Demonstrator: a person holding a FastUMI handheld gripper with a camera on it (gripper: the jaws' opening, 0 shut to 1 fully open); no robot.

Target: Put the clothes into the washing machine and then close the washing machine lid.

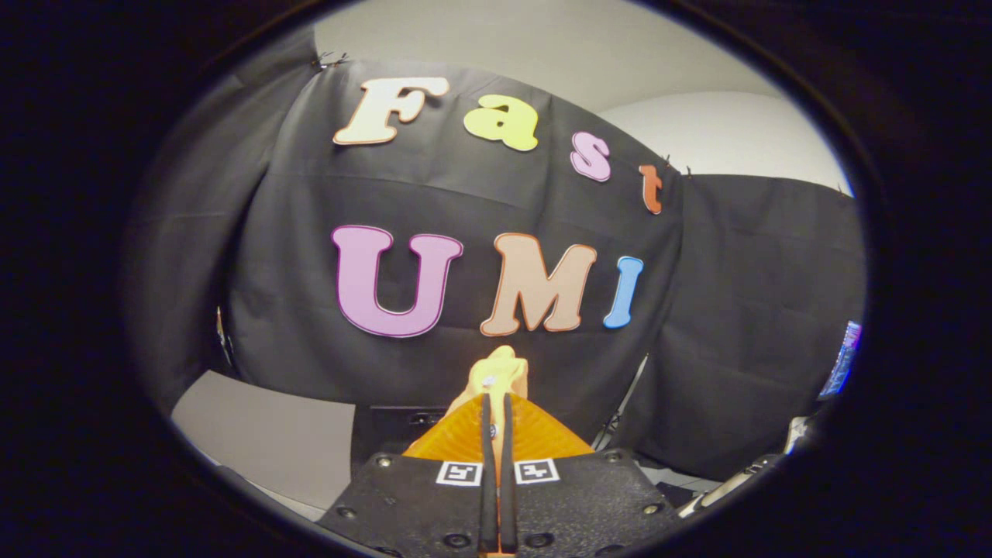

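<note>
Clothes: a small piece of pale orange-yellow cloth (pixel 500 372) sticks up from between the fingertips, bunched into a soft knob just ahead of them, hanging clear of anything else.

Claw: the claw (pixel 497 411) is drawn nearly together, its two fingers (pixel 486 465) running side by side with only a thin slit between them, and both appear to pinch the garment at their tips.

Step in hand: I judge this to be the carrying stage, the garment already picked up and being brought toward the washer; nothing here tells me how close the drum is.

Next move: to my eye it calls for tipping the claw down and forward until the washer opening comes into sight, keeping the pinch firm until the cloth is over the drum, then spreading the fingers to drop it. The lid comes after.

Pose: the claw is held raised and about level, pointing straight at the booth's black cloth wall (pixel 465 201) rather than down at any surface.

Surroundings: a grey panel (pixel 263 434) lies low to the left beyond the fingers; light stands or thin legs (pixel 620 418) lean at the wall's foot to the right; pale room wall (pixel 697 132) shows above the cloth.

Risk: such a slight grip on soft fabric could slip if swung quickly.
</note>
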